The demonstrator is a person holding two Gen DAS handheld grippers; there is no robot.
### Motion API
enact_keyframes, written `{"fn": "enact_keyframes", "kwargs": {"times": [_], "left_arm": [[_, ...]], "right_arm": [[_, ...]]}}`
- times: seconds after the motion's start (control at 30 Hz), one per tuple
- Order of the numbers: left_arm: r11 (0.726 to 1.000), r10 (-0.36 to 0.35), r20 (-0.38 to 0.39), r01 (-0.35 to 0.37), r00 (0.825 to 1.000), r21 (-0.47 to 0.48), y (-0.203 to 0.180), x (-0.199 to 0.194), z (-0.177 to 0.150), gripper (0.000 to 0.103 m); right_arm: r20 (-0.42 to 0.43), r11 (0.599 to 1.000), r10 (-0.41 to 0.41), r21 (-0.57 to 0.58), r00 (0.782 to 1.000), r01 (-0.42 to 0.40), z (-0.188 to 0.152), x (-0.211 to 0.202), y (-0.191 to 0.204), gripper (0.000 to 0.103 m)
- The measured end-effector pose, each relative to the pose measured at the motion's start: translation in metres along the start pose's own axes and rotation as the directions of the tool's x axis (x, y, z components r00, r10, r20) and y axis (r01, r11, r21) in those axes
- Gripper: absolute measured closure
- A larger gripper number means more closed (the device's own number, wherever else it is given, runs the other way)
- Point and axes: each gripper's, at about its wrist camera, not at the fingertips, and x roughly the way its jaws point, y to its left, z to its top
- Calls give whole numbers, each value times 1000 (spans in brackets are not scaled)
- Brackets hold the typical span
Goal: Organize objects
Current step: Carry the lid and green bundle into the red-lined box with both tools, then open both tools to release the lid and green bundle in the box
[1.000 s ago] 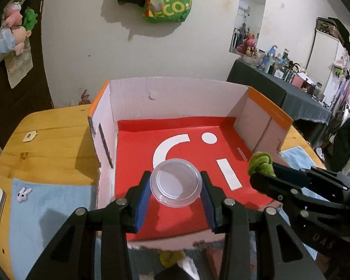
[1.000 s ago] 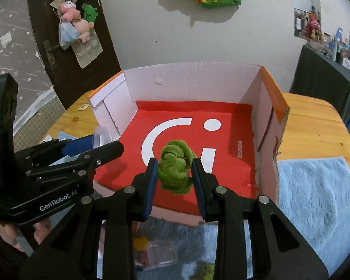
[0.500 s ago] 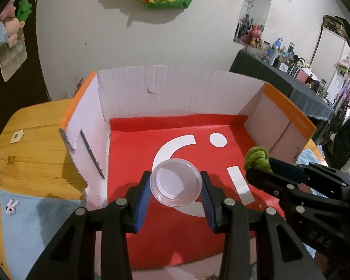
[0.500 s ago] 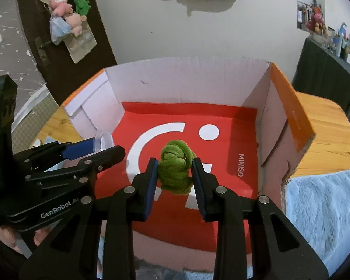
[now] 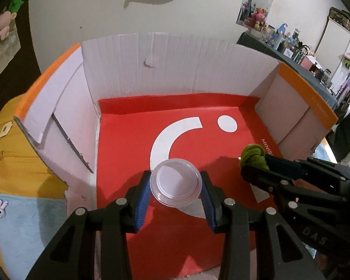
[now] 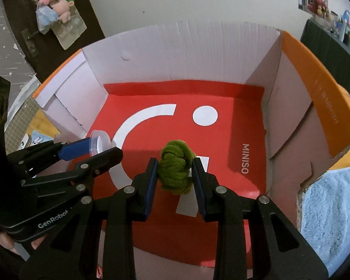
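**Left wrist: both loads over the box**

I see the cardboard box (image 5: 175, 70) holding only its red liner. Above that liner, my left gripper (image 5: 175, 187) clamps the clear round container (image 5: 175, 185); beside it, my right gripper (image 6: 175, 170) pinches the green knotted rope (image 6: 176, 168).

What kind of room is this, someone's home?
Probably a lived-in home: plush toys hang on a dark door, a side table is crowded with trinkets, and a wooden table holds the cardboard box.
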Motion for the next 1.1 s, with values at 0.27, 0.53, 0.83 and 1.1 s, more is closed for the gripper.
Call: {"fn": "enact_keyframes", "kwargs": {"times": [0.27, 0.53, 0.83, 1.1], "left_arm": [[1000, -13, -36, 13, 999, -3, 0, 11, -1, 61], [1000, -14, -44, 14, 999, -2, 0, 14, -2, 61], [1000, -17, -44, 17, 999, -5, 0, 15, -2, 61], [1000, -18, -44, 18, 999, -6, 0, 14, -2, 61]], "right_arm": [[-22, 1000, -8, 4, 1000, 8, -1, 5, -3, 75], [-31, 1000, -18, -4, 999, 18, -3, 5, -5, 75], [-41, 1000, -8, 3, 999, 8, -7, 3, -6, 75], [-38, 1000, -9, 0, 999, 9, -8, 2, -6, 75]]}}
